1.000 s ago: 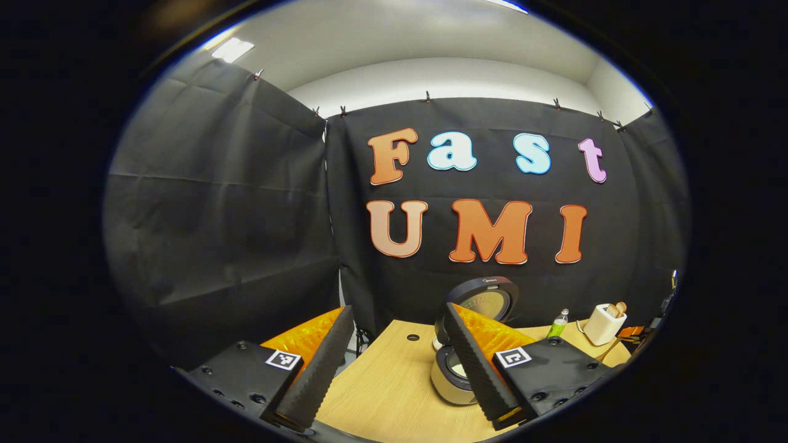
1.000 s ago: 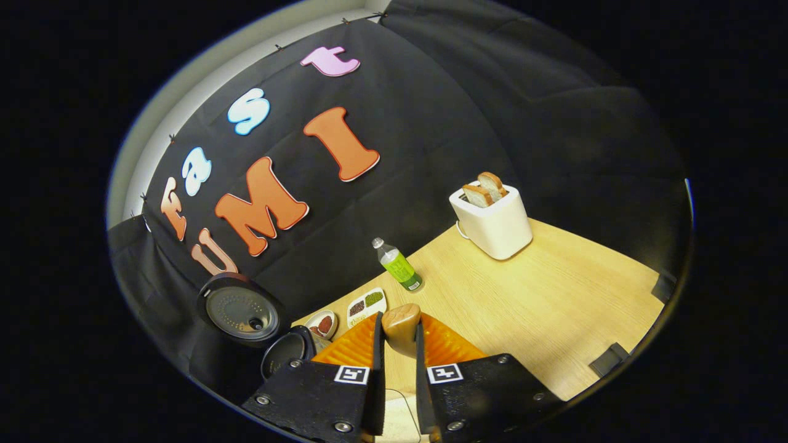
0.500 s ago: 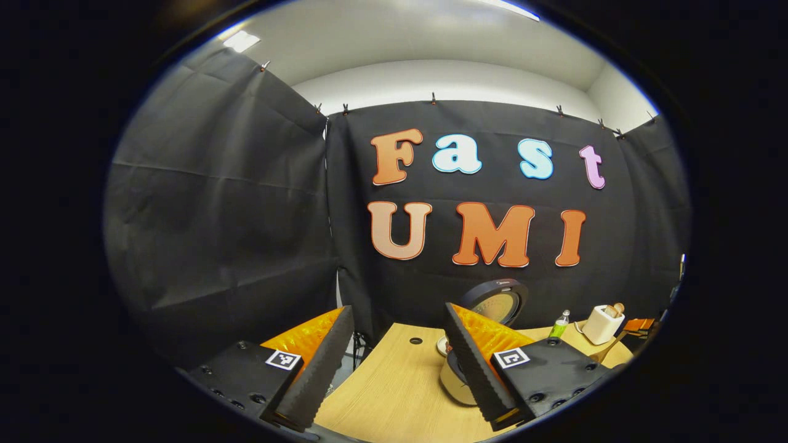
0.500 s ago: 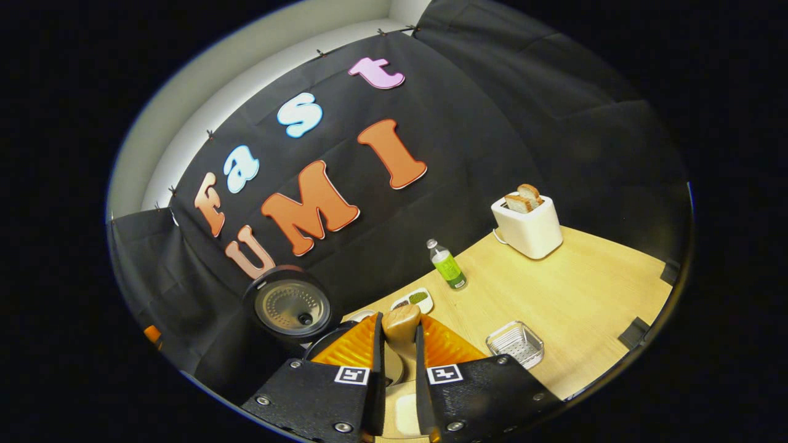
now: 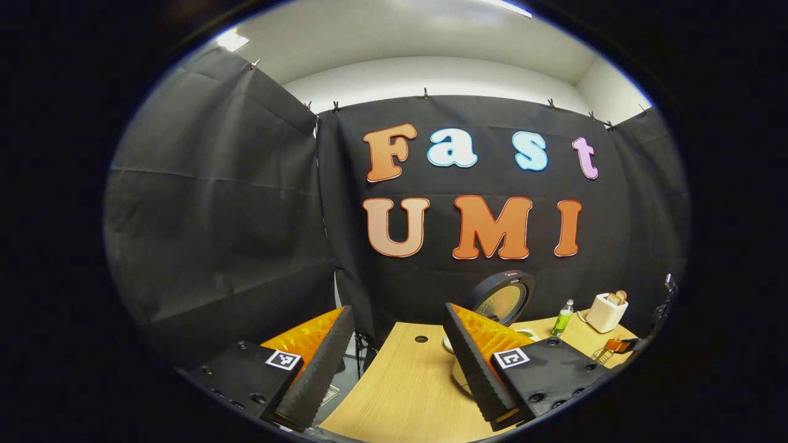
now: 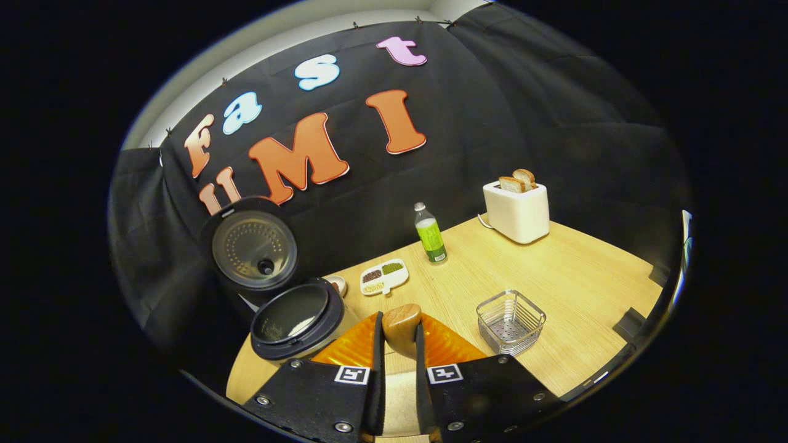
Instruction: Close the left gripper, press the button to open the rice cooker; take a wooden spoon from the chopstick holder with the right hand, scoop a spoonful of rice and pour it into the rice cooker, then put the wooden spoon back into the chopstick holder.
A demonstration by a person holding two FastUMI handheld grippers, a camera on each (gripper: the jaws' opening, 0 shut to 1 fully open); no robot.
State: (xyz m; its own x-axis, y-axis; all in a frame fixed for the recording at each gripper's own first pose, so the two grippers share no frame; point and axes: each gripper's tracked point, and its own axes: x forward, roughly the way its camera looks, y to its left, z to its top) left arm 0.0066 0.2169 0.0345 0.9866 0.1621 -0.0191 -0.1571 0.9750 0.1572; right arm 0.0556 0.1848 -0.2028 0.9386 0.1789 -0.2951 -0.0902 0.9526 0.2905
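Rice (image 6: 300,327) inside open rice cooker (image 6: 297,321) visible from right gripper view.

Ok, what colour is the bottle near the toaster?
Clear bottle, green label, white cap; clearest in the right gripper view.

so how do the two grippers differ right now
The left gripper has its jaws spread wide and holds nothing; the right gripper is closed on the wooden spoon. The left one faces the booth wall; the right one looks down over the open rice cooker.
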